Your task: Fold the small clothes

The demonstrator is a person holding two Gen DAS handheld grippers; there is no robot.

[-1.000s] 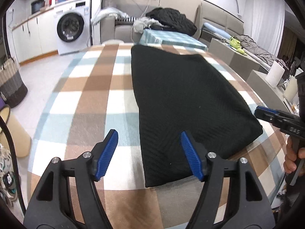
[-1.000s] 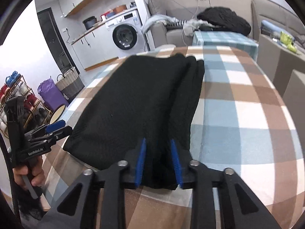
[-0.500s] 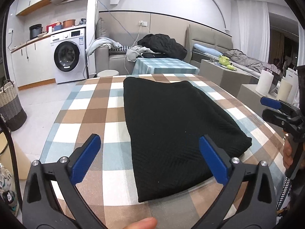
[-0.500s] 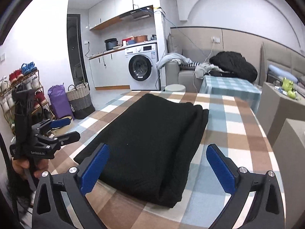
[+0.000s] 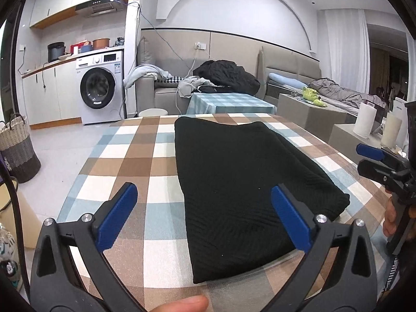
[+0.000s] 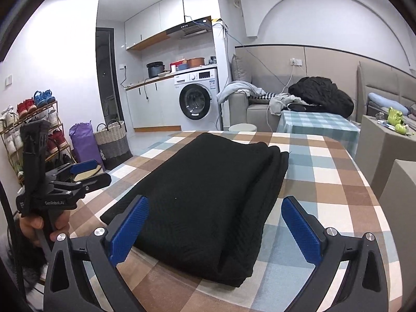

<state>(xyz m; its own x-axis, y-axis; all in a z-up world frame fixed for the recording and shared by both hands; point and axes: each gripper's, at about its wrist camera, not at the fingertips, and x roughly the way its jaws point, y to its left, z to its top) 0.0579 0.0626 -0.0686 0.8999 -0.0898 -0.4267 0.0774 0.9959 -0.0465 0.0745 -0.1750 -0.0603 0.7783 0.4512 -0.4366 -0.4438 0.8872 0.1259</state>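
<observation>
A black knit garment (image 5: 241,182) lies folded into a long rectangle on the checked tablecloth (image 5: 130,161). In the left wrist view my left gripper (image 5: 202,191) hovers open over the garment's near left corner, its blue pads apart from the cloth. My right gripper (image 5: 364,158) shows at the right edge, held by a hand. In the right wrist view the garment (image 6: 208,189) runs away from me, its stacked fold edges on the right. My right gripper (image 6: 215,204) stands open above the near end, with nothing held. My left gripper (image 6: 96,171) is at the left.
The tablecloth (image 6: 325,182) reaches the table's edges all round. Beyond are a washing machine (image 5: 100,88), a woven basket (image 5: 18,150), a sofa with piled clothes (image 5: 226,75), a small checked table (image 5: 231,102), paper rolls (image 5: 364,123) and a shoe rack (image 6: 31,130).
Both grippers have opened wide; the right one let go of the garment's near fold. Both have drawn back, lifted and tilted up, so more of the room shows.
</observation>
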